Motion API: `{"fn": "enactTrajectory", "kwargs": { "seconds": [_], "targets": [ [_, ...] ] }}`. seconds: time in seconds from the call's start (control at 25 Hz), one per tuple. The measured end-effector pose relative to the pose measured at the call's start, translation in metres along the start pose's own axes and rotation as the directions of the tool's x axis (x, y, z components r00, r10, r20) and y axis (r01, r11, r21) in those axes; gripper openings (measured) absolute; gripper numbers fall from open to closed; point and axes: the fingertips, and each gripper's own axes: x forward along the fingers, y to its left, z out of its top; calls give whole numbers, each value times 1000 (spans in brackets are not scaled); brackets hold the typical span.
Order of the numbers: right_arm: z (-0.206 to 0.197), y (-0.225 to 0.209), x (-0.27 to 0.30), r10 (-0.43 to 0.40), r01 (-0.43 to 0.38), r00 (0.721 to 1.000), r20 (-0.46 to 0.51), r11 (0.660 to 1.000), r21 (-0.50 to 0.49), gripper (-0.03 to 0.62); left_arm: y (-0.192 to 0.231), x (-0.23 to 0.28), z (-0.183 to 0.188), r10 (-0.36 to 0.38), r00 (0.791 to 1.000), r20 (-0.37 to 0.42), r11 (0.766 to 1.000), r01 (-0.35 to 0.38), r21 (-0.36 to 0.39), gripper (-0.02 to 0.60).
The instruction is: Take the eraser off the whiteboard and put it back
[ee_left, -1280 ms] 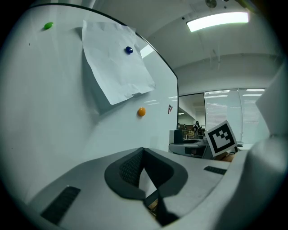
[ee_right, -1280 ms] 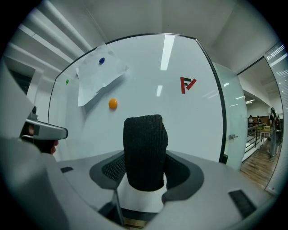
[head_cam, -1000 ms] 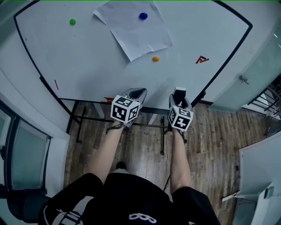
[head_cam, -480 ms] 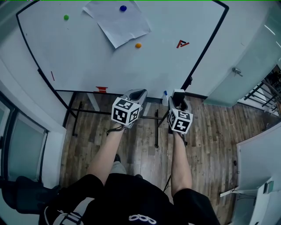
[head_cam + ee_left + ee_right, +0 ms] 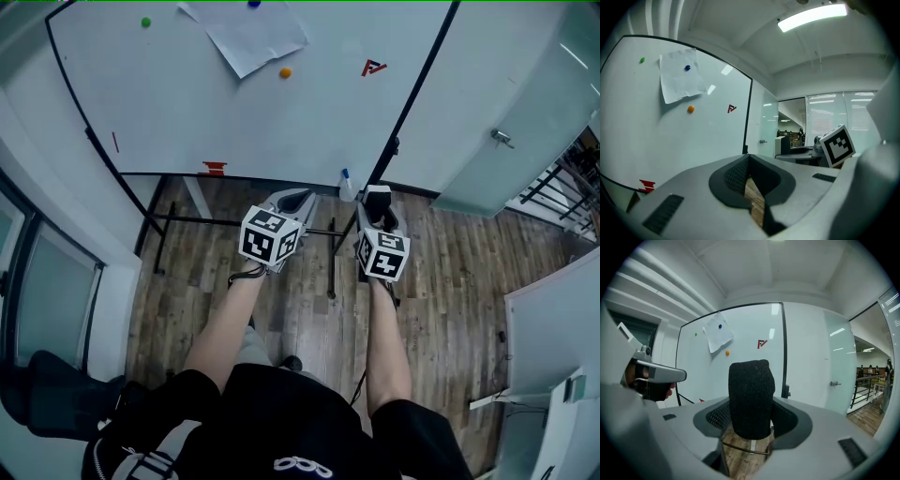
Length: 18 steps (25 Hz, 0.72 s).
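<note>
The black felt eraser (image 5: 751, 397) stands upright between the jaws of my right gripper (image 5: 751, 414), which is shut on it. In the head view the eraser (image 5: 377, 195) pokes out of the right gripper (image 5: 378, 208) over the wooden floor, short of the whiteboard (image 5: 234, 122). My left gripper (image 5: 292, 201) is beside it at the same height, and its jaws (image 5: 749, 164) are shut with nothing in them. The whiteboard (image 5: 745, 333) is ahead and to the left, a stretch of floor away from both grippers.
A sheet of paper (image 5: 246, 33), green (image 5: 145, 22) and orange (image 5: 285, 72) magnets and a red logo (image 5: 373, 67) are on the board. A red item (image 5: 214, 169) and a spray bottle (image 5: 346, 185) sit by its lower edge. A glass door (image 5: 506, 112) is to the right.
The whiteboard has slid up and to the left in the head view, so more floor now lies between it and the grippers. Both grippers keep their pose, and the eraser stays held.
</note>
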Motion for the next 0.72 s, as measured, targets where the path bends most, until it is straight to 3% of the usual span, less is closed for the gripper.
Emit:
{"fn": "enactTrajectory", "kwargs": {
  "seconds": [0.72],
  "targets": [
    [-10,-2,-35,4,-4,1000,10,1000,26,256,-34,-18,6,-6,1000,15,1000,5,28,9]
  ]
}}
